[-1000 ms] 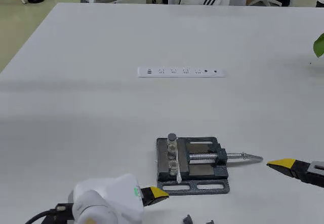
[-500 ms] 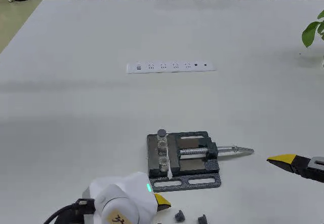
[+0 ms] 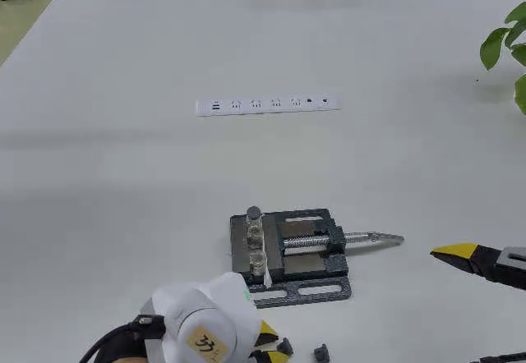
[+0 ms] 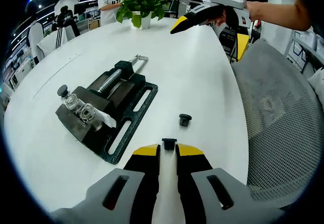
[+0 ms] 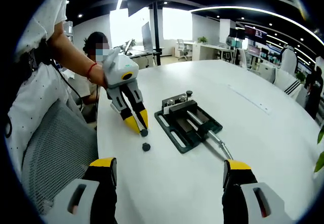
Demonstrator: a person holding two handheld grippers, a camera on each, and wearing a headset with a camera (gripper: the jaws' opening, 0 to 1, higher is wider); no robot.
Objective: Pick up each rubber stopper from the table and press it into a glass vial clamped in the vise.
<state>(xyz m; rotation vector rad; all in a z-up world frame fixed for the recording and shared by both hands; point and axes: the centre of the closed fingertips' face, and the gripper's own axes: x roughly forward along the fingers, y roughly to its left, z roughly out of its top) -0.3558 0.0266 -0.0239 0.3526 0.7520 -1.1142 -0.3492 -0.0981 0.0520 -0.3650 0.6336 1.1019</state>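
A dark vise (image 3: 311,252) (image 4: 126,89) (image 5: 188,122) clamps three glass vials. The far vial (image 3: 253,214) (image 4: 64,91) carries a grey stopper; the two nearer vials (image 3: 257,258) (image 4: 87,113) stand uncapped. Two dark rubber stoppers lie on the white table in front of the vise. My left gripper (image 4: 168,152) (image 3: 275,343) (image 5: 136,122) has its jaws a narrow gap apart, with one stopper (image 4: 168,144) (image 3: 285,346) (image 5: 144,132) right at the tips, resting on the table. The other stopper (image 4: 185,119) (image 3: 320,351) (image 5: 146,146) lies just beyond. My right gripper (image 5: 169,167) hovers wide open to the right of the vise screw handle (image 3: 376,237).
A white power strip (image 3: 267,104) lies further back on the table. A potted plant (image 3: 503,47) (image 4: 142,3) stands at the far right. A mesh chair (image 4: 273,107) sits by the near table edge. A person stands beyond the table's end (image 4: 111,1).
The head camera has tilted down and shifted. My left gripper has moved forward and lower, bringing its tips up to the nearer stopper. The right gripper has hardly moved.
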